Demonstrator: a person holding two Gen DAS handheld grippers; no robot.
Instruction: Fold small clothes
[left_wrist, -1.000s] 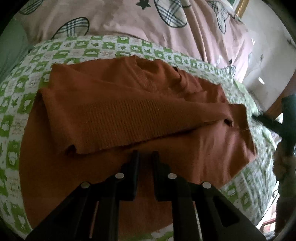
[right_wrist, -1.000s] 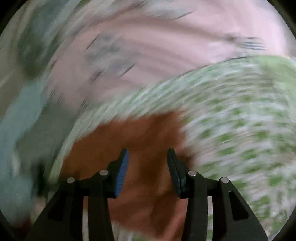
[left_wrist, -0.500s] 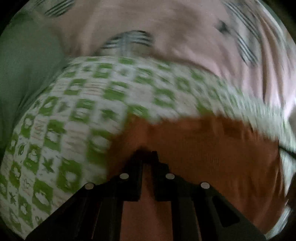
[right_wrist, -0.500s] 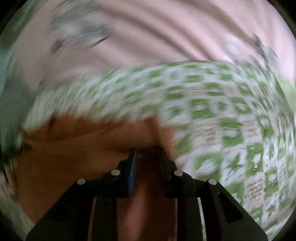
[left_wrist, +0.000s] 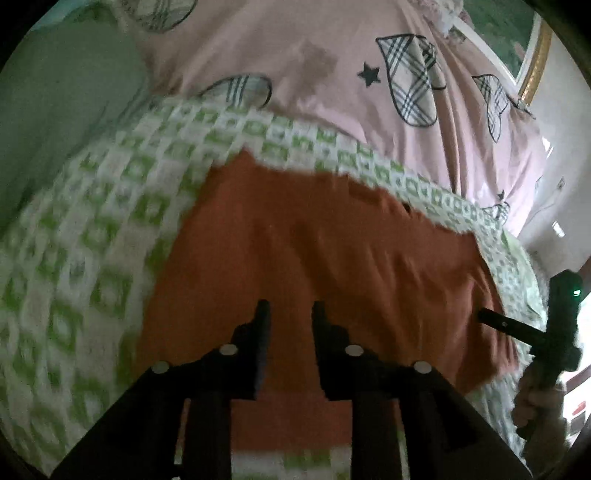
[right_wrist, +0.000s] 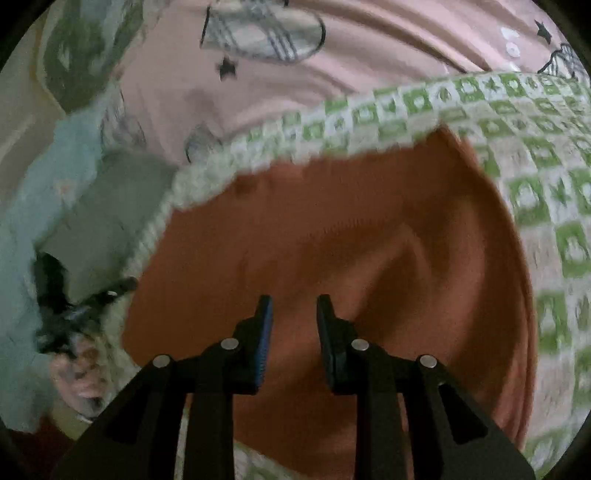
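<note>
A big pink blanket (left_wrist: 332, 85) with plaid hearts and little black stars is lying bunched up at the back of the bed. In front of it, a green and white checked cover (left_wrist: 92, 240) is spreading over the bed, with small pictures in its squares. An orange piece of clothing (left_wrist: 314, 251) is lying flat on the checked cover, right in the middle, and its soft folds are showing best in the right wrist view (right_wrist: 332, 240). The left claw (left_wrist: 288, 314) is hanging just over the near part of the orange cloth, and its two black fingers are standing apart with nothing between them. The right claw (right_wrist: 293, 306) is hanging over the cloth too, its blue-padded fingers spread and holding nothing. From the left side, the right claw is also showing as a dark shape (left_wrist: 561, 325) at the far right edge of the cloth, with a hand (left_wrist: 539, 402) gripping it. A gold picture frame (left_wrist: 532, 74) is peeking out in the top corner.
</note>
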